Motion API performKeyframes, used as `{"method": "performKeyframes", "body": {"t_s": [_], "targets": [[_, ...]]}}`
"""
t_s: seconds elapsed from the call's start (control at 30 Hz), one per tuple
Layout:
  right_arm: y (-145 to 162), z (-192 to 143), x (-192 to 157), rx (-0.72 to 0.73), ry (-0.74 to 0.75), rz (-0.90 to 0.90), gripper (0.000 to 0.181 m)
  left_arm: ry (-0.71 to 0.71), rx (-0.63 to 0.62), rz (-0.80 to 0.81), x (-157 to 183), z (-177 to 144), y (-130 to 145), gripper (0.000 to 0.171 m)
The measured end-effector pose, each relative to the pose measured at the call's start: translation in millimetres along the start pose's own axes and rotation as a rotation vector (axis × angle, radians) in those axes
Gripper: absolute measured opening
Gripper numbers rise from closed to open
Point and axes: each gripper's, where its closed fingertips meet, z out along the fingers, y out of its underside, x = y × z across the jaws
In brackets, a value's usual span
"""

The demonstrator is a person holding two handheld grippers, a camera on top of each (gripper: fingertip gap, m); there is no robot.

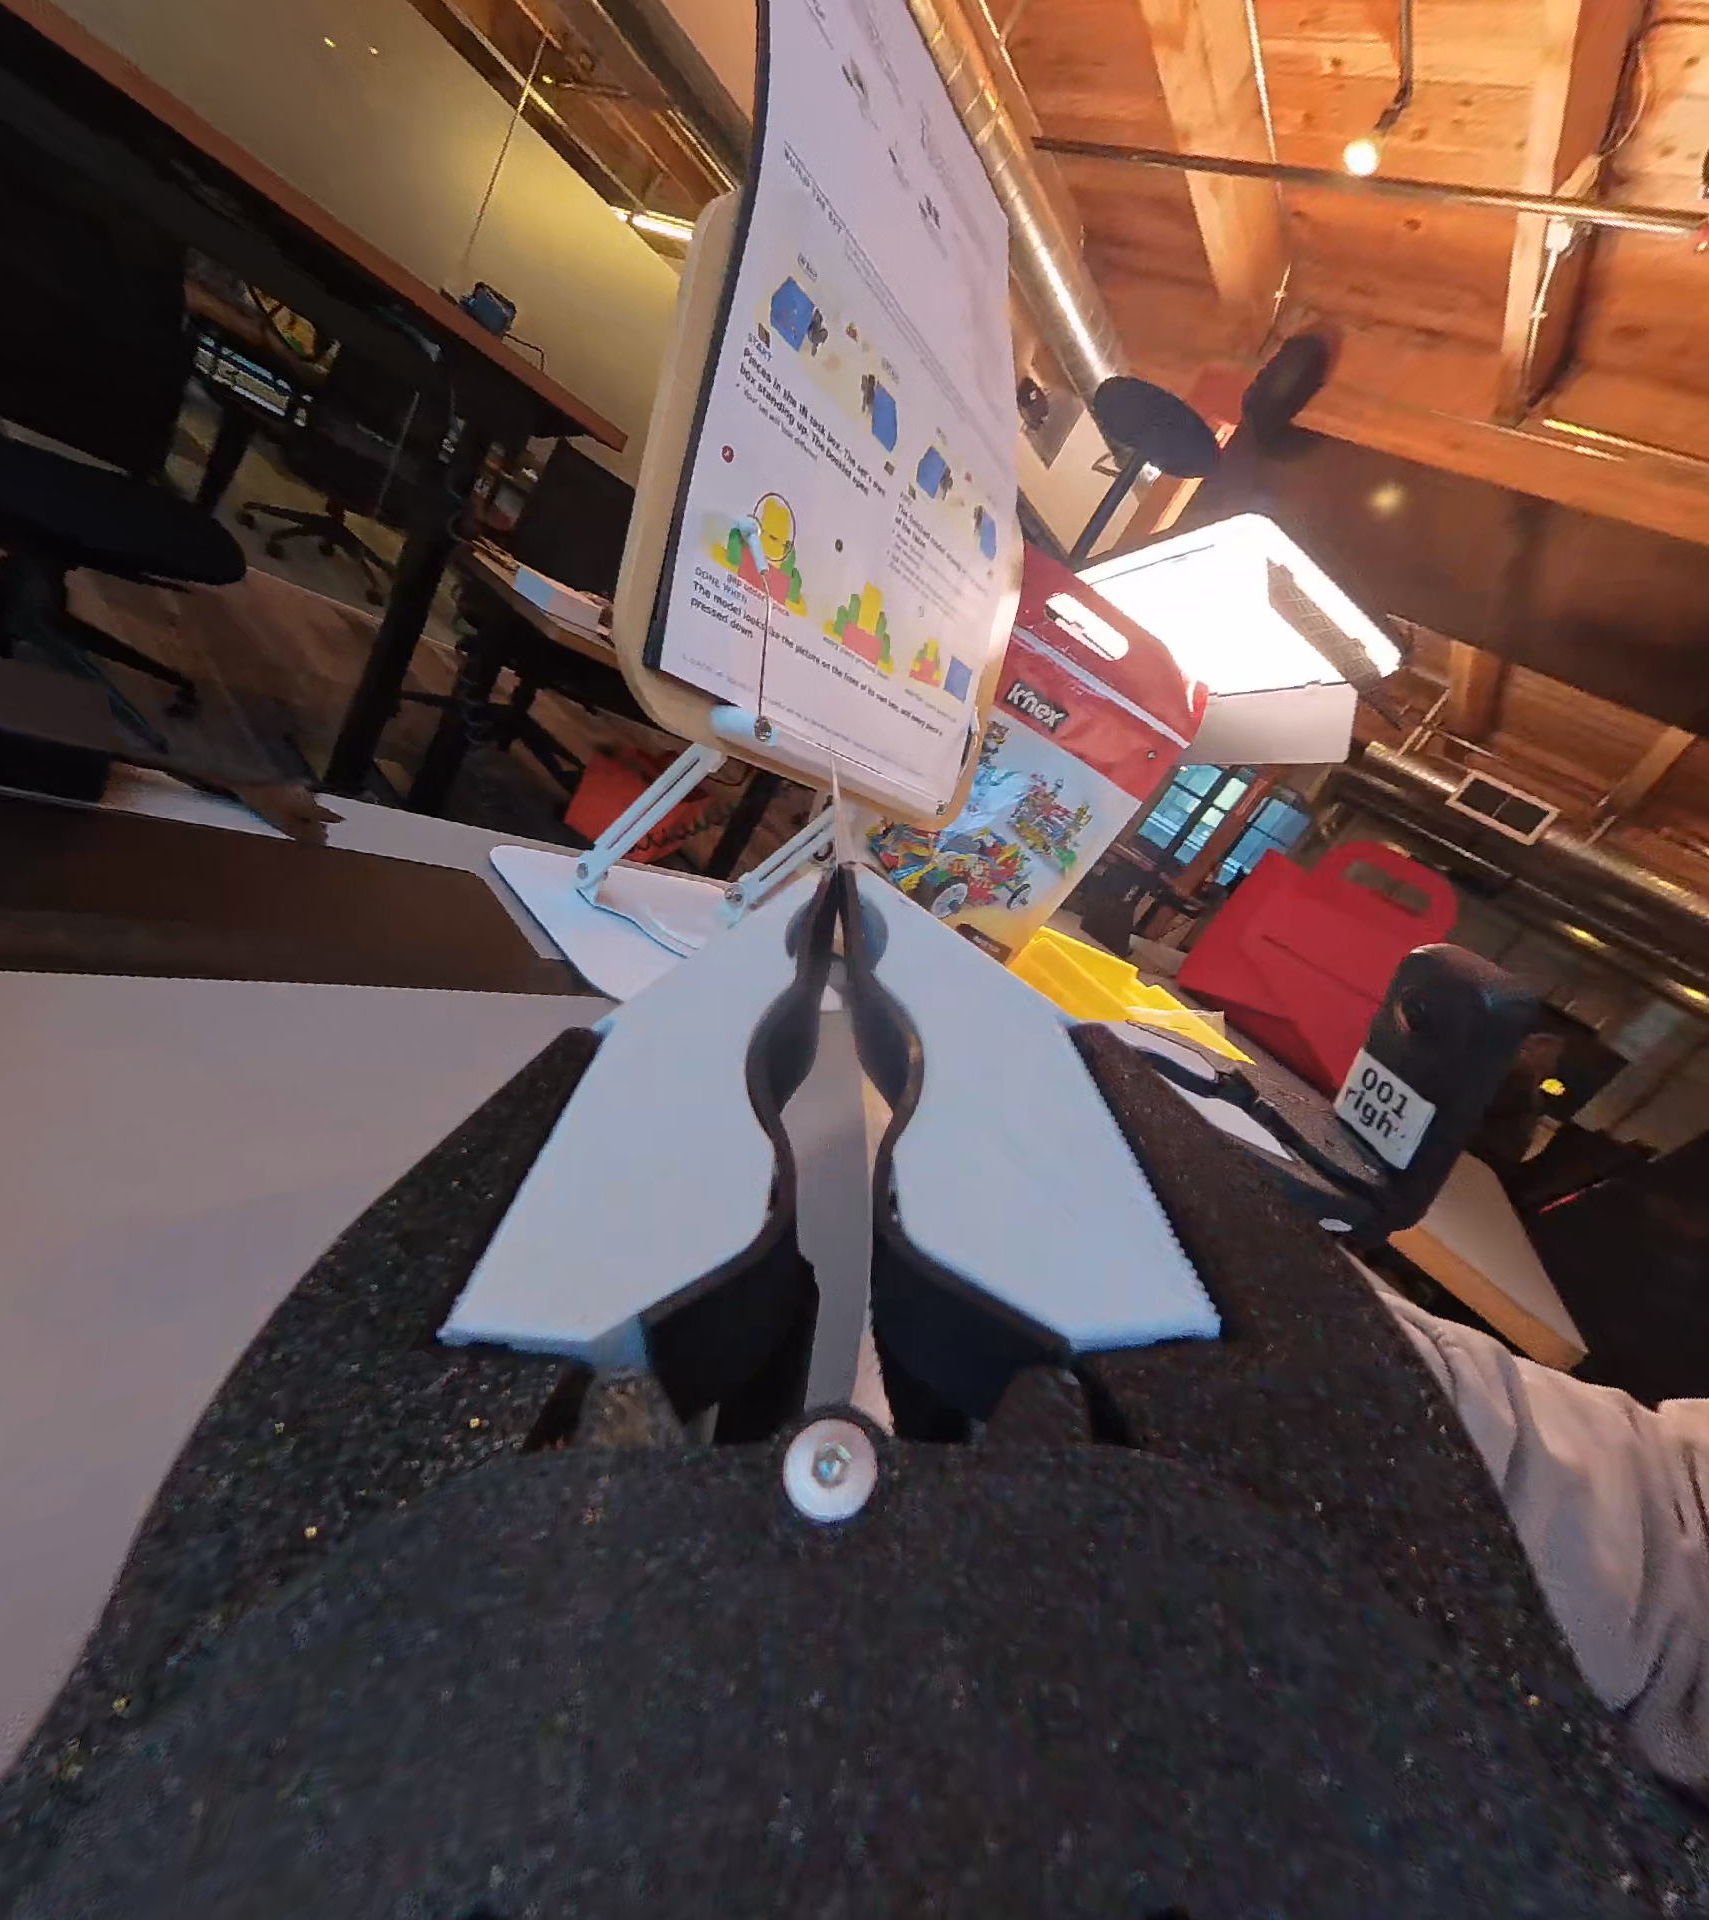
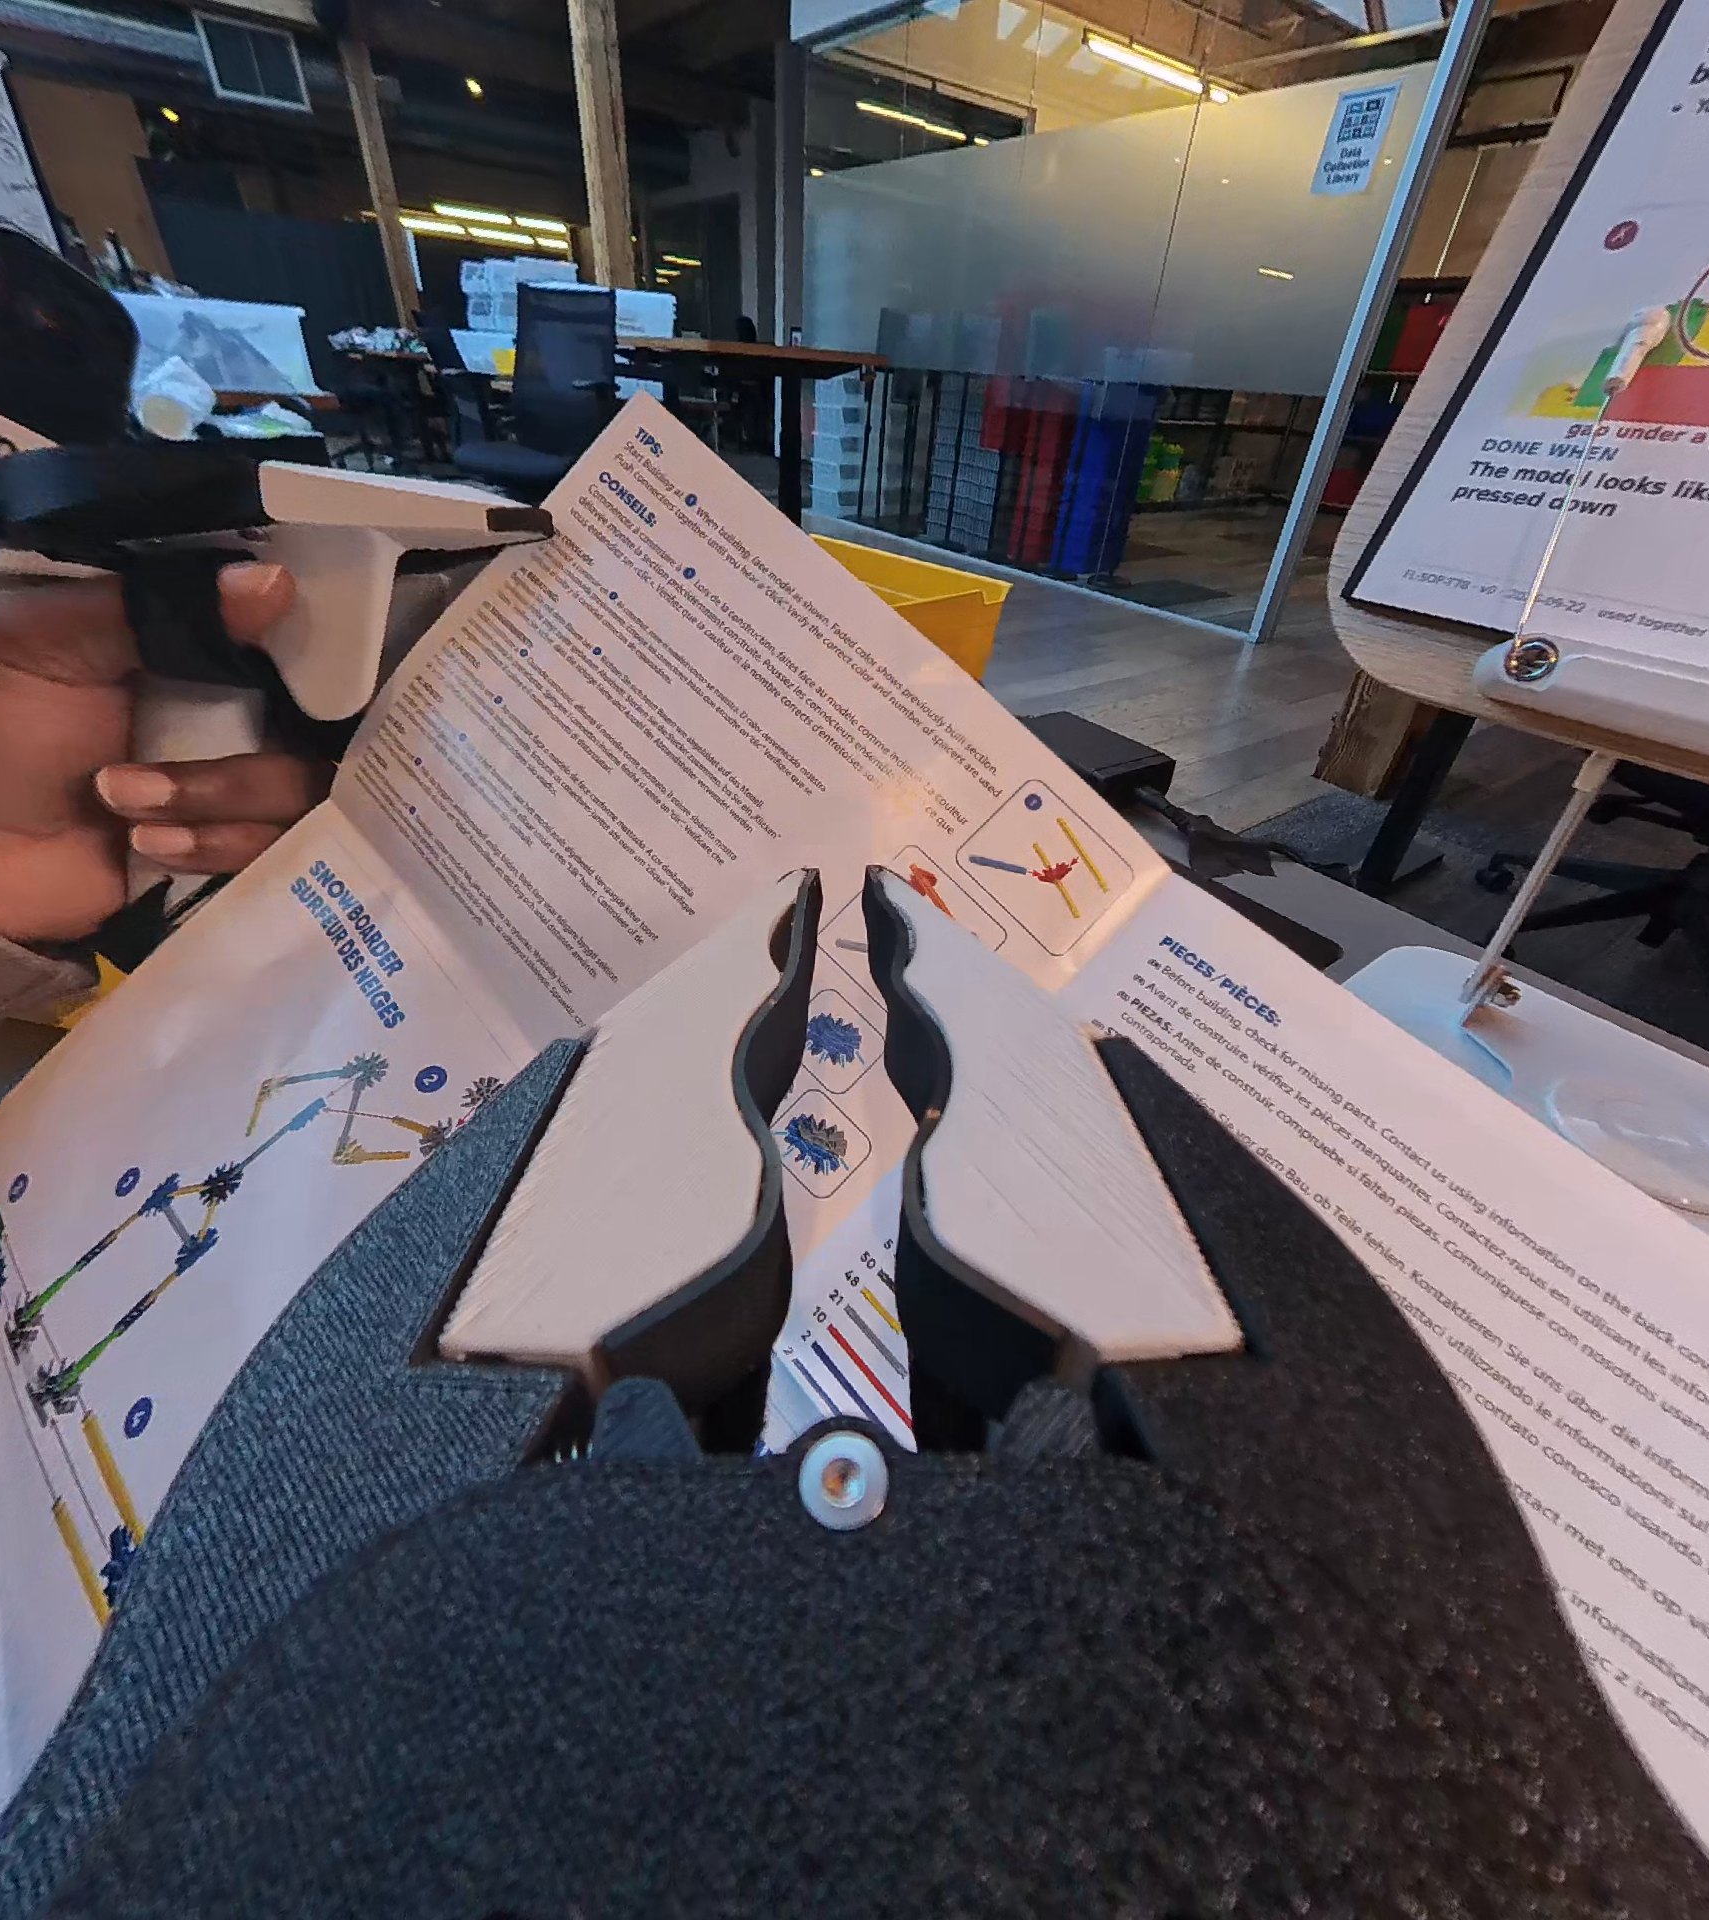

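Observation:
An open white instruction booklet [image 2: 621,675] with coloured building diagrams lies spread over the table, one page lifted. My left gripper [image 1: 837,883] is shut on that page, which shows edge-on as a thin sheet [image 1: 832,1247] between its fingers. In the right wrist view the left gripper [image 2: 517,523], held by a hand [image 2: 8,748], pinches the lifted page's upper corner. My right gripper [image 2: 842,883] hovers over the booklet's middle fold with its jaws a narrow gap apart and nothing between them. Its black body [image 1: 1432,1039] shows at the right in the left wrist view.
A wooden document stand with a printed sheet [image 1: 829,416] stands just beyond on a white base [image 2: 1639,1143]. A red-and-white toy box [image 1: 1068,790], a yellow bin [image 1: 1089,966], a red case [image 1: 1317,956] and a bright light panel [image 1: 1234,613] are behind. The table [image 1: 154,1195] is pale. The gap from one gripper's tips to the other's is roughly 15 centimeters.

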Motion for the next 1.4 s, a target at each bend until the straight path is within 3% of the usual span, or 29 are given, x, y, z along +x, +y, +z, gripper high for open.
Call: {"method": "performKeyframes", "body": {"t_s": [0.67, 1.4], "targets": [[-3, -1, -3, 0.003, 0.005, -0.036, 0.008, 0.019, 0.008, -0.028, 1, -2, -2, 0.0], [-18, -16, 50, -0.006, 0.133, -0.023, 0.017, -0.001, -0.004, 0.058, 4, 1, 1, 0.0]]}}
